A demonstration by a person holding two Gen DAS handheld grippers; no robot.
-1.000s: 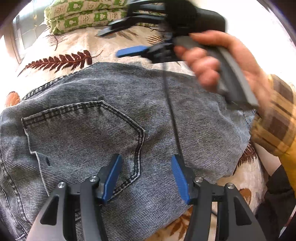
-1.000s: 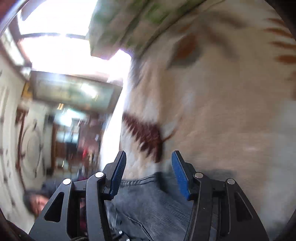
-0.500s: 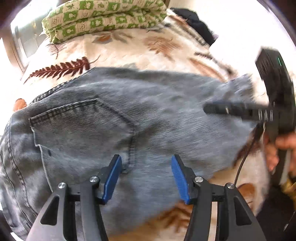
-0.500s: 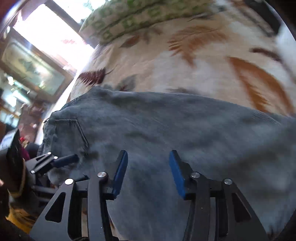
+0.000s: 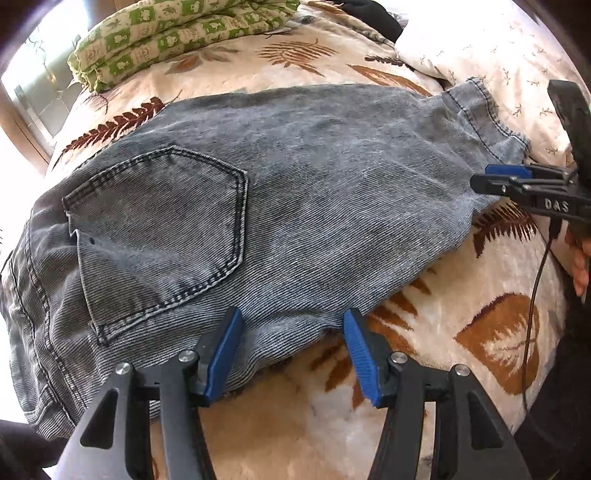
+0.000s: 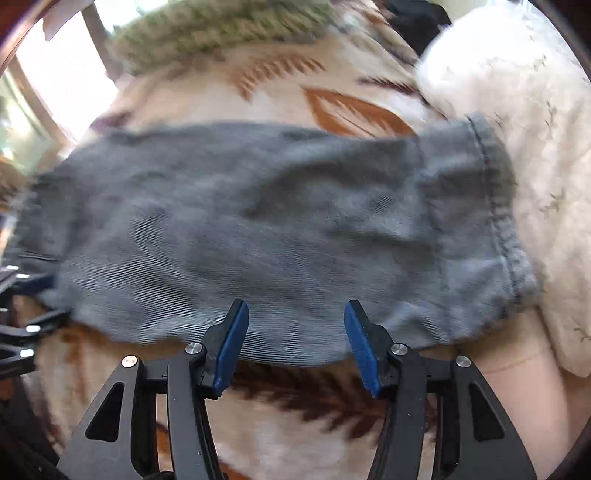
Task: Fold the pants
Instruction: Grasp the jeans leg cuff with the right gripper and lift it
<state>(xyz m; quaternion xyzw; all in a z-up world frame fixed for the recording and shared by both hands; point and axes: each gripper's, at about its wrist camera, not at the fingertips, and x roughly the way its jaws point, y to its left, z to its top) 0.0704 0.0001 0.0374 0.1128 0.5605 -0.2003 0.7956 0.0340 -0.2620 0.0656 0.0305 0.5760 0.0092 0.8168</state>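
Grey denim pants (image 5: 295, 192) lie folded lengthwise on the bed, back pocket (image 5: 159, 218) up at the left, leg hems (image 5: 480, 114) at the right. My left gripper (image 5: 291, 350) is open and empty, just over the near edge below the pocket. My right gripper (image 6: 295, 343) is open and empty over the near edge of the pants (image 6: 277, 229) close to the hem (image 6: 498, 229). It also shows in the left wrist view (image 5: 498, 181) at the right, beside the hem end.
The pants lie on a cream blanket (image 5: 424, 362) with brown leaf prints. A folded green checked quilt (image 5: 166, 33) lies at the far side. A white pillow (image 5: 498, 48) is at the far right. A window is at the left.
My right gripper has swung from above the far side of the pants round to the hem end at the right. My left gripper has drawn back to the near edge.
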